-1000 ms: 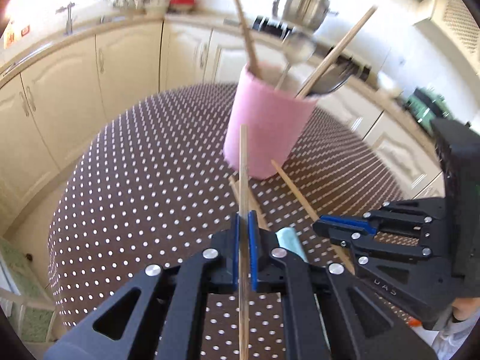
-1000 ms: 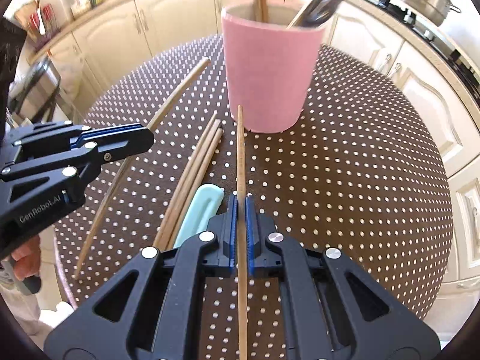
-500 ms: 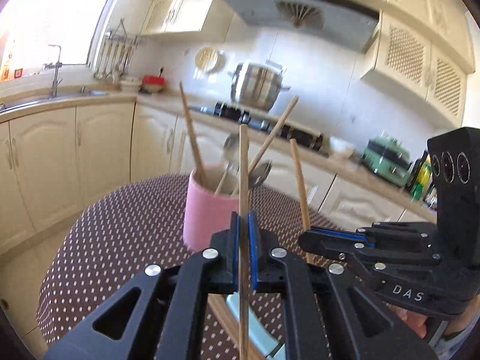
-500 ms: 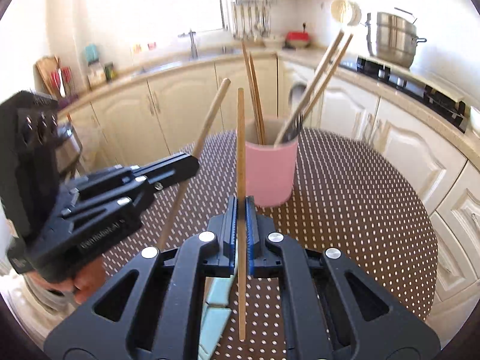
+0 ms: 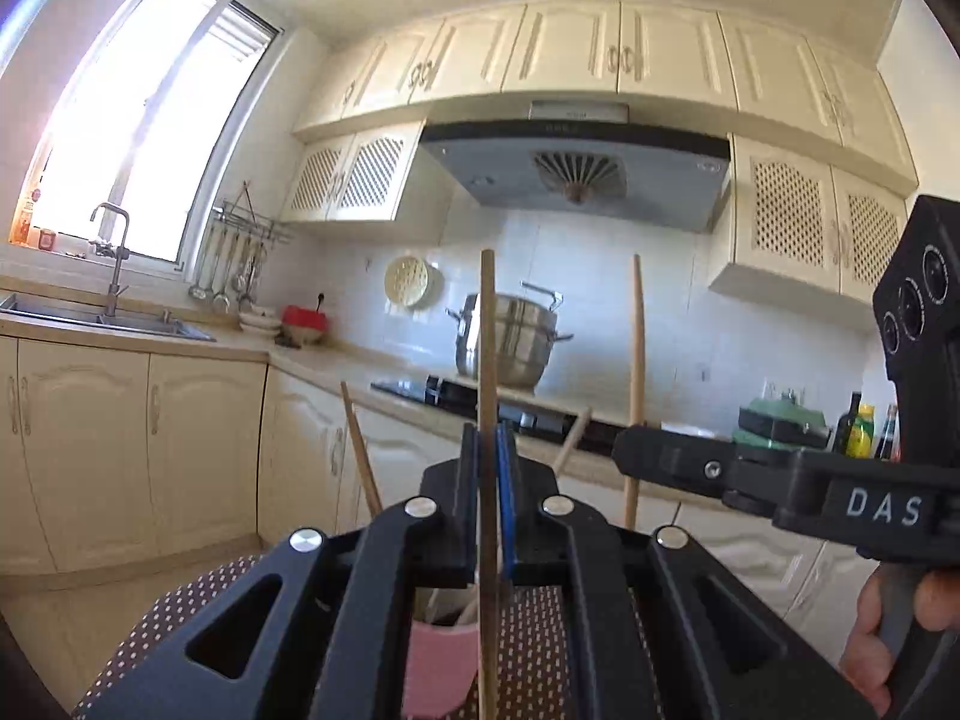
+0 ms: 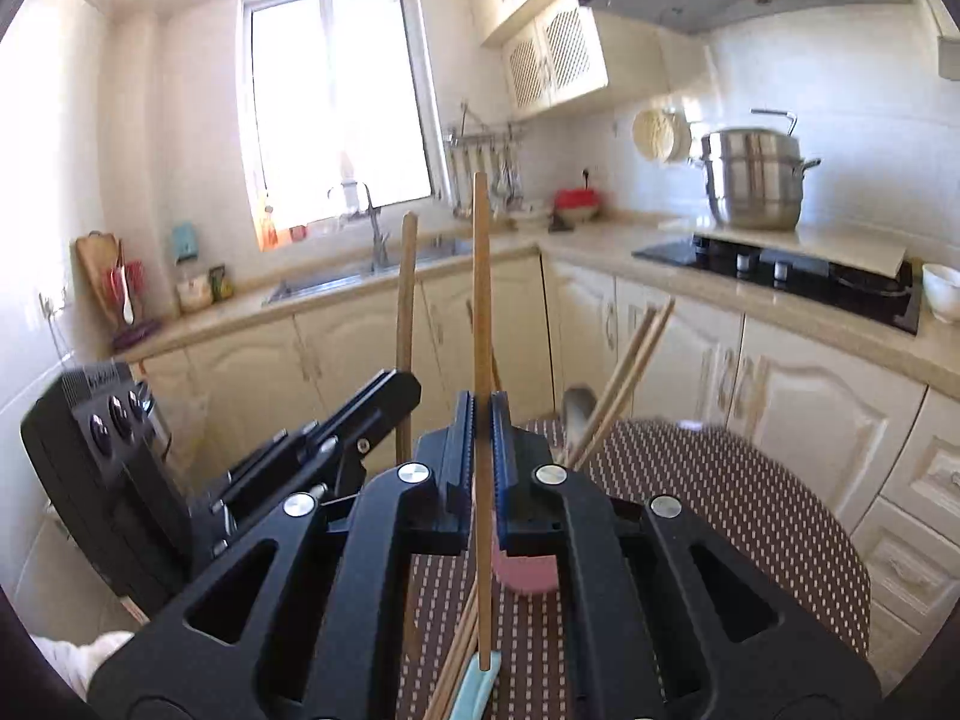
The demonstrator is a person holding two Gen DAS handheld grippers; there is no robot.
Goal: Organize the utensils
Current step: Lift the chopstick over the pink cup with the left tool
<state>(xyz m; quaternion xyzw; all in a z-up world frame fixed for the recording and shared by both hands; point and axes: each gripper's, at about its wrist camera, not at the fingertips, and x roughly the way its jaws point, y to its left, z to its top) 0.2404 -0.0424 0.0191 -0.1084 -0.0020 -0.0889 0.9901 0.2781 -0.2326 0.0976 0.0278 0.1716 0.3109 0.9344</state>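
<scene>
Home kitchen: sink (image 6: 366, 276), hob (image 6: 780, 276), cupboards (image 5: 576, 54).

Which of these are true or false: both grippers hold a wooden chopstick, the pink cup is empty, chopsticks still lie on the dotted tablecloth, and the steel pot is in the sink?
1. Each gripper, left and right, is shut on a thin wooden chopstick. True.
2. The pink cylindrical cup is empty. False: utensils stand in it.
3. Wooden chopsticks lie on the brown white-dotted tablecloth. True.
4. The tall stainless steel pot sits in the sink. False: it stands by the black cooktop.
</scene>
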